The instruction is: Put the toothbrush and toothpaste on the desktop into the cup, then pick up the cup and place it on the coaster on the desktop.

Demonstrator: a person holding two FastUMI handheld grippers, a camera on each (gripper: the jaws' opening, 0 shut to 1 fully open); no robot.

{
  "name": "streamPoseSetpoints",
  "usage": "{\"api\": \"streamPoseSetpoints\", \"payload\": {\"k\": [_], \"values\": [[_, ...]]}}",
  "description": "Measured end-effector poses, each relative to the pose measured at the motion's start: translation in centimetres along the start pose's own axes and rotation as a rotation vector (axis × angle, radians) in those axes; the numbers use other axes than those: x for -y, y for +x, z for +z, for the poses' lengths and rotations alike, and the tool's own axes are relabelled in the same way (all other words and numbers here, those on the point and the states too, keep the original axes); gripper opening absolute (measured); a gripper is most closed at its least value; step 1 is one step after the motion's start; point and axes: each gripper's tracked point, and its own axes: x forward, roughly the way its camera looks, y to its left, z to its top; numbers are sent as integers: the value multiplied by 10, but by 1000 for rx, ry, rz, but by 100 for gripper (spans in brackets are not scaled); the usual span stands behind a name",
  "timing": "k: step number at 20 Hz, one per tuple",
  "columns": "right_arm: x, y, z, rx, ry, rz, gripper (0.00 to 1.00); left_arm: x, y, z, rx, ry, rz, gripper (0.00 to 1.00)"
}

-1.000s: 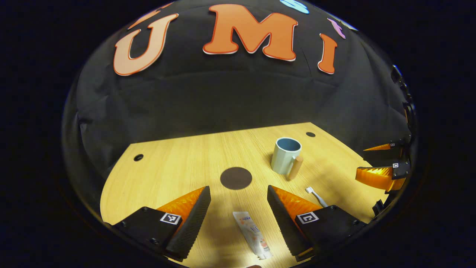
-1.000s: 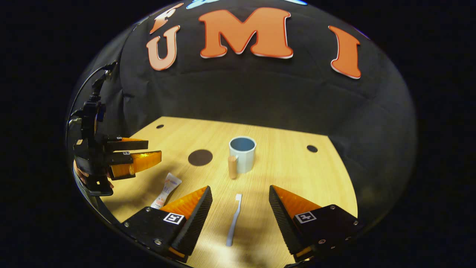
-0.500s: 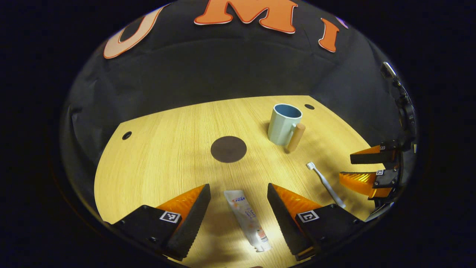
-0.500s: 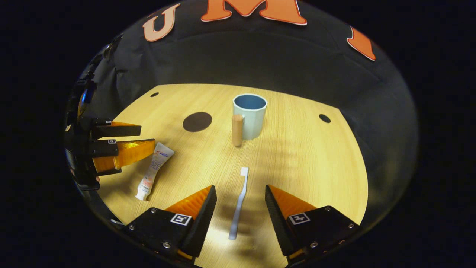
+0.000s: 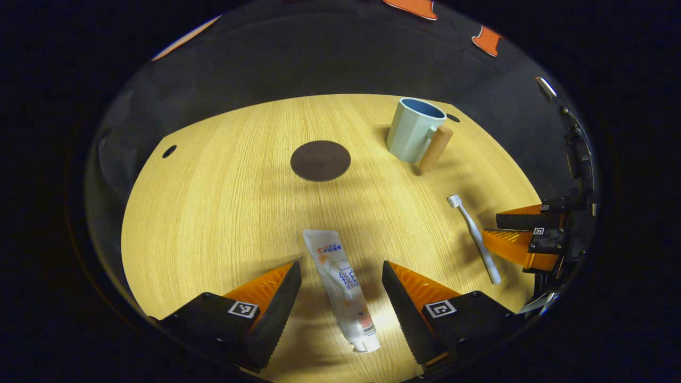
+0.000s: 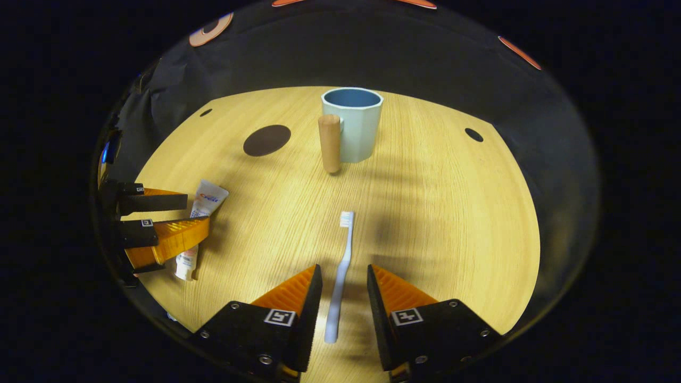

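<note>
A white toothpaste tube [image 5: 340, 287] lies flat on the wooden desktop [image 5: 223, 213], its cap end between the fingers of my left gripper [image 5: 340, 267], which is open and low over it. The white toothbrush [image 6: 343, 260] lies with its handle between the fingers of my right gripper [image 6: 343, 269], which is open by a narrow gap on each side of the handle. The pale blue cup [image 6: 355, 125] with a wooden handle stands upright farther back, with nothing visible inside it. The dark round coaster [image 6: 267, 140] lies to its left. In the left gripper view, cup [image 5: 412, 130], coaster [image 5: 320, 160] and toothbrush [image 5: 475, 239] show too.
The right gripper [image 5: 524, 234] shows at the right edge of the left gripper view, and the left gripper [image 6: 159, 218] at the left edge of the right gripper view. Small dark holes [image 6: 473, 134] mark the desktop's far corners. Black cloth walls close in the desk.
Both grippers have come down and forward over the desk. The right gripper's fingers have narrowed around the toothbrush handle. The toothpaste now reaches farther up between the left fingers.
</note>
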Motion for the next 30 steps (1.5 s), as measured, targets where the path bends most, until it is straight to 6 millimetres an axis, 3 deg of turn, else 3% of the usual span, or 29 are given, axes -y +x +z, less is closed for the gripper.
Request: {"api": "streamPoseSetpoints", "payload": {"k": [2,5,7,8,10,11,14,17,19,21,24,25,26,27,28,29,30], "values": [[1,2,0,-14,-10,1,40,0,-1,11,-24,-12,5,98],[2,4,-2,-29,-25,-25,35,7,-7,25,-100,-26,-18,92],[0,7,-4,-38,-34,-28,27,3,-18,52,-98,1,8,89],[0,10,-5,-41,-33,-30,29,2,-21,66,-101,3,16,81],[-1,12,-7,-52,-25,-30,24,3,-28,98,-111,5,15,79],[0,12,-5,-45,-15,-34,22,4,-38,116,-113,-2,7,77],[0,14,-7,-51,2,-29,15,1,-57,175,-101,-31,4,46],[-1,14,-5,-39,-25,-22,8,0,-77,243,-90,-45,-17,29],[-3,12,-6,-35,-34,-15,5,1,-94,294,-83,-52,-40,29],[-6,12,-3,-22,-35,-7,5,2,-112,348,-76,-63,-57,22],[-14,6,4,16,-40,10,5,-2,-143,436,-78,-66,-63,22],[-16,3,7,27,-42,14,5,15,-155,414,-68,-69,-63,22],[-14,-1,8,40,-47,15,5,-26,-169,460,-60,-71,-64,22],[-12,-3,11,53,-50,13,5,-62,-174,477,-53,-76,-62,22],[-12,-6,12,65,-51,15,6,-79,-180,490,-45,-79,-59,22],[-10,-10,16,80,-49,15,5,-123,-186,437,-34,-83,-57,22],[-9,-12,19,101,-51,14,5,-93,-190,495,-26,-84,-56,22]]}}
